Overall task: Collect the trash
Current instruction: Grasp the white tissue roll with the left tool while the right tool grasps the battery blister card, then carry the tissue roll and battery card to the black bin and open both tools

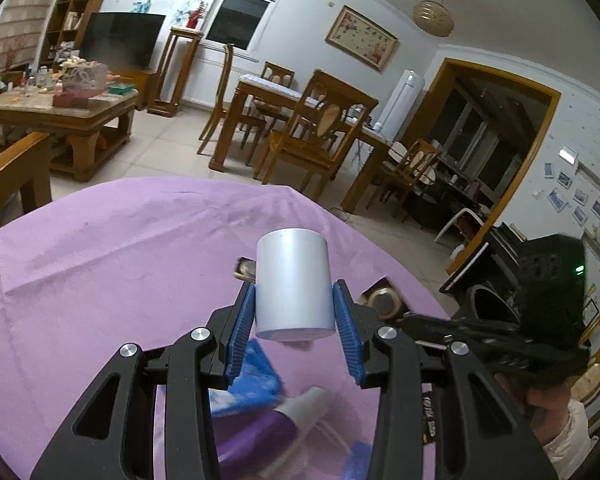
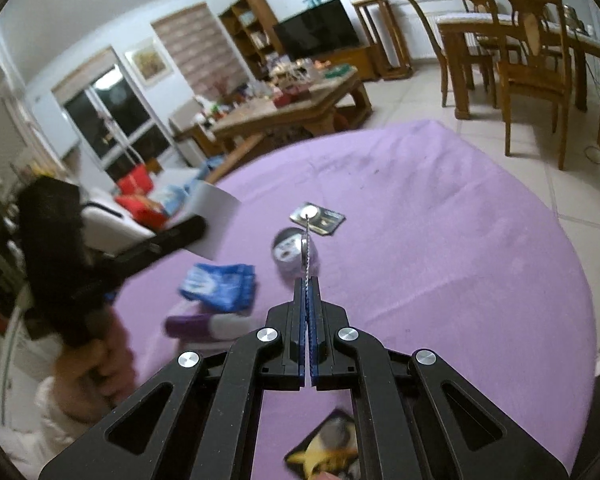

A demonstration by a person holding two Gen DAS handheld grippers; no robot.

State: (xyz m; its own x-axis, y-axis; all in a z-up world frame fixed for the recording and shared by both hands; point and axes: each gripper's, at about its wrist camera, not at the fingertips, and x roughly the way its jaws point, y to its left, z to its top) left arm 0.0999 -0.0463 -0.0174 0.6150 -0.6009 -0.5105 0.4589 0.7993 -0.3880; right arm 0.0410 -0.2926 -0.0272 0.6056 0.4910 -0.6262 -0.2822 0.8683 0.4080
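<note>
My left gripper [image 1: 294, 294] is shut on a white cylindrical cup [image 1: 294, 284] and holds it above the purple tablecloth [image 1: 100, 264]; the cup also shows in the right wrist view [image 2: 214, 220]. My right gripper [image 2: 308, 278] is shut on a thin silver foil wrapper [image 2: 305, 254] held edge-on above the table. On the cloth lie a blue packet [image 2: 220, 286], a purple tube with a white cap [image 2: 204, 326], a round silver lid [image 2: 288, 250], a flat silver sachet [image 2: 318, 218] and a dark snack wrapper [image 2: 332, 452].
A wooden coffee table [image 2: 300, 108] with clutter stands beyond the cloth. A dining table with chairs [image 1: 300, 120] is further back. The table edge [image 2: 560, 248] curves off to the right above the tiled floor.
</note>
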